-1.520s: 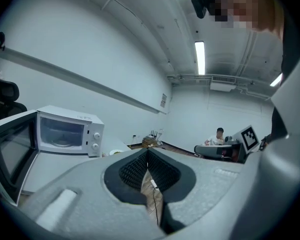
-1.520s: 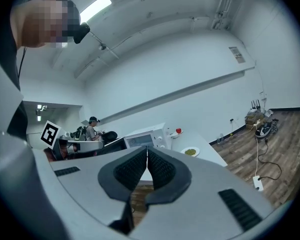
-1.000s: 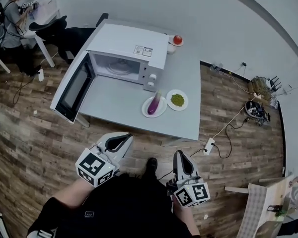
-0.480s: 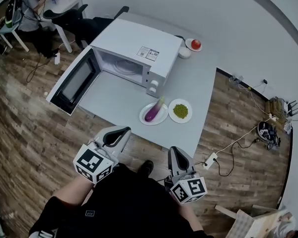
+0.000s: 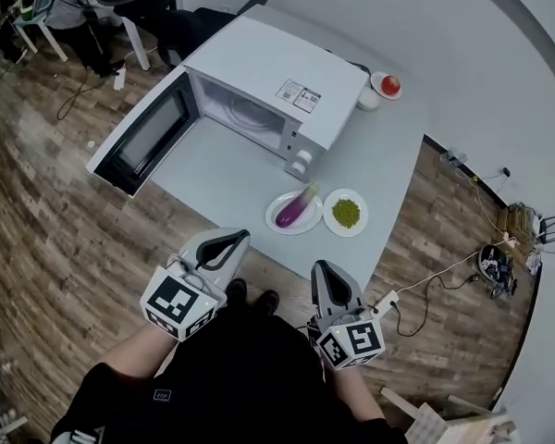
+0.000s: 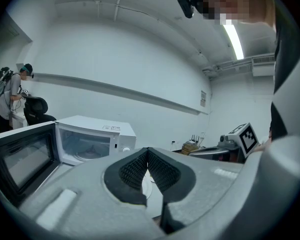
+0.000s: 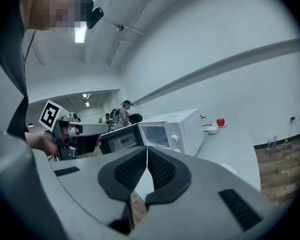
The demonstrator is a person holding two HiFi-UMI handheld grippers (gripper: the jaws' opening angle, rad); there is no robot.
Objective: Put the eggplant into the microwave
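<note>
Both tools are shut and empty. On the left tool [image 5: 229, 239], the ribbed black pads [image 6: 132, 169] meet at the tip in the left gripper view, with nothing between them. The right tool [image 5: 326, 272] is the same: pads [image 7: 162, 170] together, nothing gripped. We hold both close to the body, short of the near edge of the pale grey rectangular surface [image 5: 231, 169]. They hang over the brown wood-plank floor [image 5: 46, 211] and point toward the surface.

We see the long purple eggplant [image 5: 297, 206] lying diagonally on a round white plate [image 5: 282, 224] on the surface. It sits just in front of the control-knob corner of the boxy white microwave [image 5: 277, 77]. It is well apart from both tools and not yet in the microwave.

The microwave sits toward the far left of the surface. Its dark-windowed door [image 5: 143, 137] is swung fully open to the left, and the cavity with its glass turntable [image 5: 254, 117] is exposed.

Other items:
- A heap of green peas [image 5: 346, 213] on a second round white plate lies just right of the eggplant's plate.
- A round red fruit [image 5: 389, 84] on a small white dish sits at the far right corner, with a small white bowl [image 5: 368, 100] just beside it.
- A white power strip [image 5: 386, 302] lies on the floor right of the surface.
- A person [image 6: 12, 91] stands at another desk in the background.
</note>
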